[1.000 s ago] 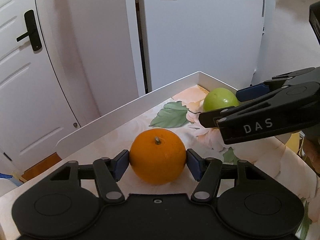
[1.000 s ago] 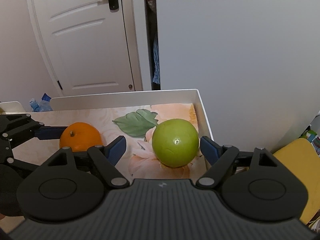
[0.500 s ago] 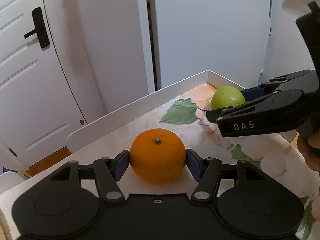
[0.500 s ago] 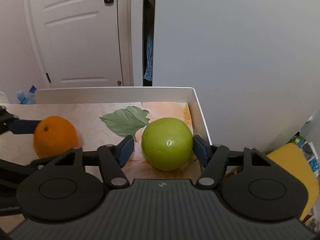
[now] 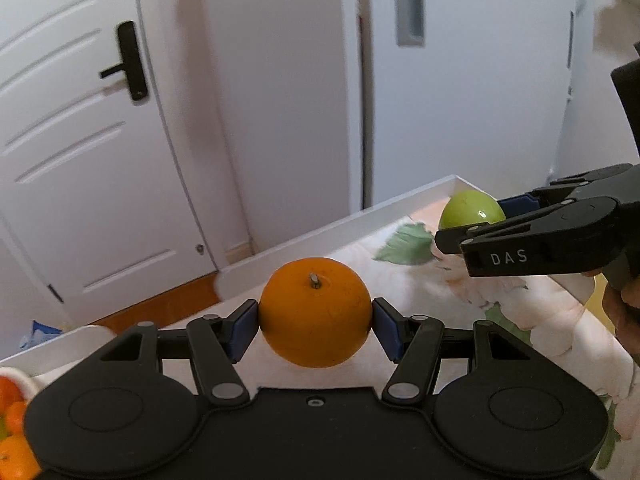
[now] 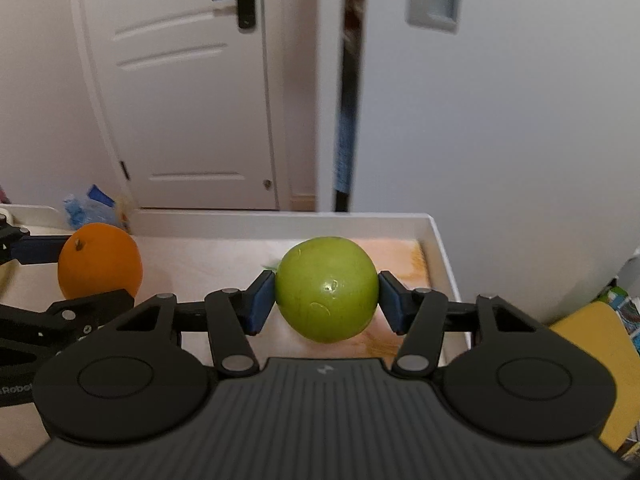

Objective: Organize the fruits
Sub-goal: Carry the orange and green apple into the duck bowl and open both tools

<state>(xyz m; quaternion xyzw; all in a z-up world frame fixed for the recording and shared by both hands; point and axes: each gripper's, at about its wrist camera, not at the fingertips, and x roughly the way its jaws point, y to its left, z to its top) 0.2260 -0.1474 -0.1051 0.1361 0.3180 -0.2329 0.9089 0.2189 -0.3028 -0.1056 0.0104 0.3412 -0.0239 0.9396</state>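
1. Left hand-held gripper pinches the orange at lower centre, above the tray.
2. Right hand-held gripper pinches the green apple at frame centre.
3. Step appears to be carrying; next, each fruit needs its sorting place.

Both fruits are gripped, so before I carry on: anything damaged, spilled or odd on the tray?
Only one thing: the green apple has faint curved scuff marks on its skin, facing the right wrist camera. The orange looks intact, stem stub up. Nothing is spilled on the visible part of the floral tray.
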